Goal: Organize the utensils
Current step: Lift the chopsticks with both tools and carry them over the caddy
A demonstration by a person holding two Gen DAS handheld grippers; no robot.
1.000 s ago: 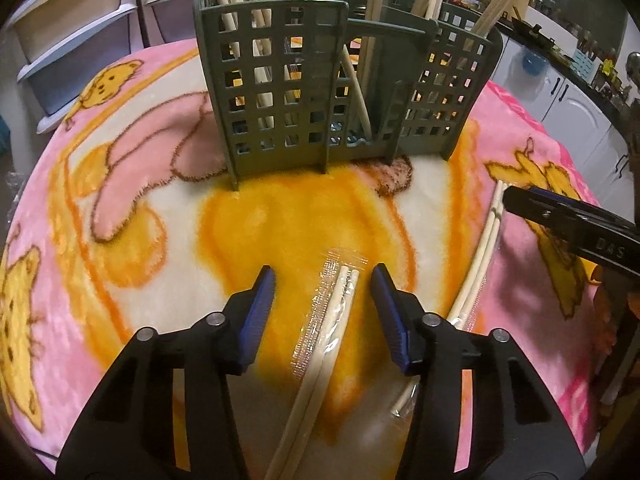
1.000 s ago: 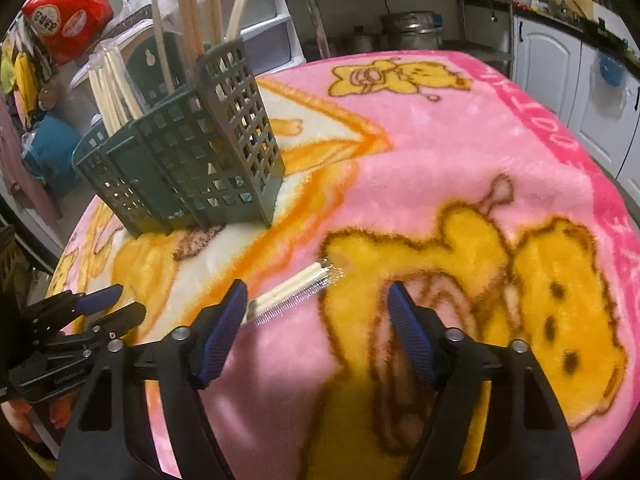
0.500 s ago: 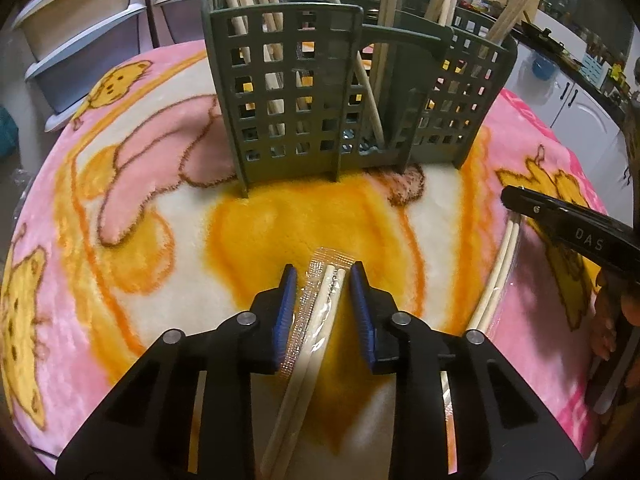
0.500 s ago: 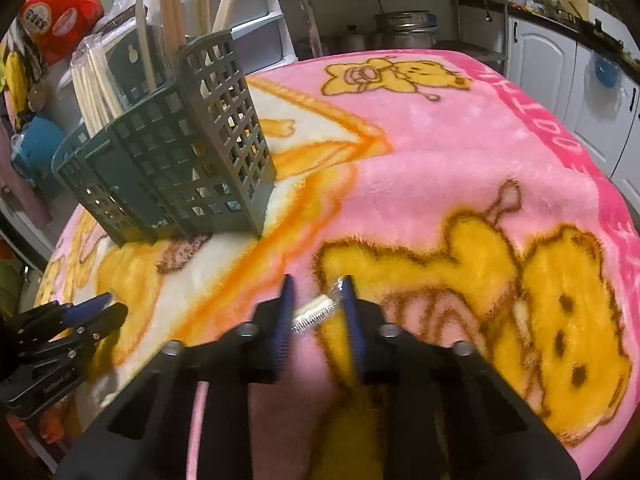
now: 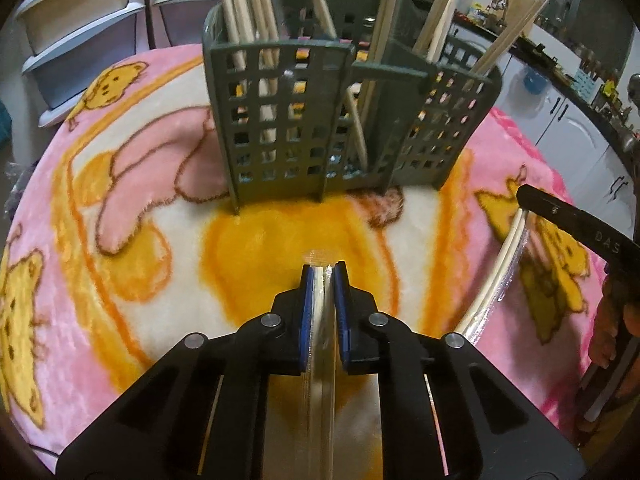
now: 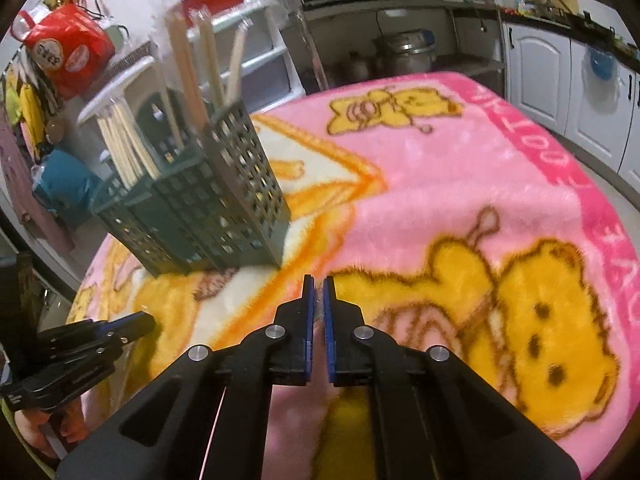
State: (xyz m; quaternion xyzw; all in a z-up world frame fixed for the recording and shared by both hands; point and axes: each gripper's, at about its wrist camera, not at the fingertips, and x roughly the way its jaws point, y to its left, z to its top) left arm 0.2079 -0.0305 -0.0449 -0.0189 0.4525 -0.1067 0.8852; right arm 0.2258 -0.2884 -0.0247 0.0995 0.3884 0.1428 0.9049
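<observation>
A pair of chopsticks in a clear wrapper (image 5: 320, 396) lies on the pink cartoon blanket (image 5: 120, 264). My left gripper (image 5: 324, 270) is closing its jaws on the pair's far end, and the blue pads press on it. A dark green slotted caddy (image 5: 280, 128) stands just beyond, holding several chopsticks. My right gripper (image 6: 316, 282) is closing tight too. A second wrapped pair (image 5: 508, 248) hangs from its tip (image 5: 525, 197) in the left wrist view. In the right wrist view only a sliver of wrapper shows between the pads. The caddy (image 6: 200, 208) stands to its upper left.
The left gripper (image 6: 136, 322) sits low at the left of the right wrist view. Plastic drawers (image 5: 80, 20) stand behind the table. White cabinets (image 6: 540, 80), a red bag (image 6: 64, 52) and a metal pot (image 6: 400, 56) ring the room.
Both grippers went from wide open to shut, each on a wrapped chopstick pair. The right gripper has risen a little, and its pair has come up off the blanket.
</observation>
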